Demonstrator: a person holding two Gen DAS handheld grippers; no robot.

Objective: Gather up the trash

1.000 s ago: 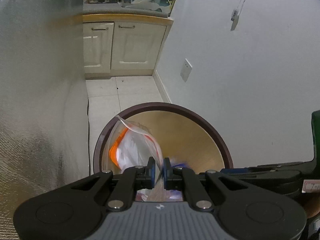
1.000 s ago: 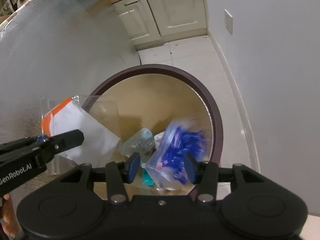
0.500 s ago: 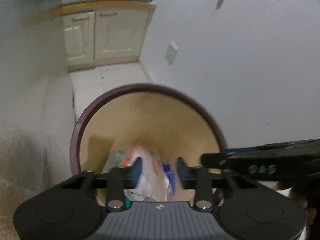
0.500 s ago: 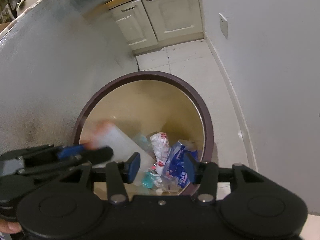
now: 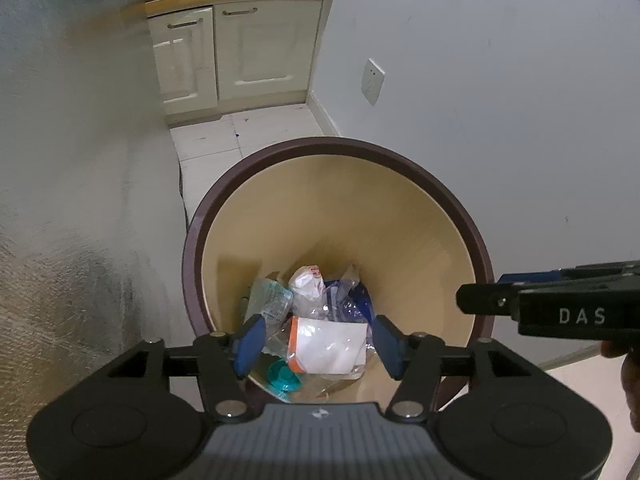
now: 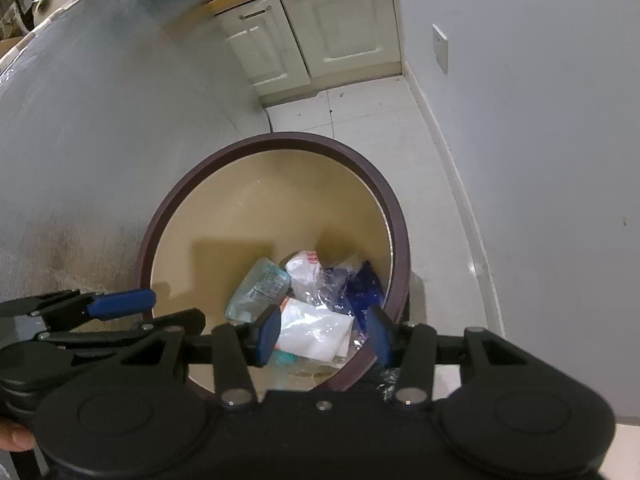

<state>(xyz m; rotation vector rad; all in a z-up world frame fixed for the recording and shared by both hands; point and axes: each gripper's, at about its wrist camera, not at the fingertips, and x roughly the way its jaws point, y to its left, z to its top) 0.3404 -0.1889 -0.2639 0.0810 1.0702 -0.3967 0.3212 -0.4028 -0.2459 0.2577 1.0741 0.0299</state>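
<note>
A round bin (image 5: 336, 148), dark brown rim and smooth tan inside, stands on pale floor tiles (image 5: 212, 144) by a white wall (image 5: 500, 112), cream cabinets (image 5: 240, 52) beyond. At its bottom lies glossy trash: a flat orange-edged packet (image 5: 330, 344), perhaps a crushed bottle (image 5: 270, 300). Above the bin, the left gripper (image 5: 316, 344) is opening, empty; the right gripper (image 6: 322, 334) hangs half-spread, empty.

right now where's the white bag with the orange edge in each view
Left wrist: the white bag with the orange edge lies on top of the trash in the bin, low centre, seen between the left gripper's opening jaws.
Right wrist: the same bag lies low centre, seen between that gripper's fingers.
Shared landmark: the clear bottle just left of it.
</note>
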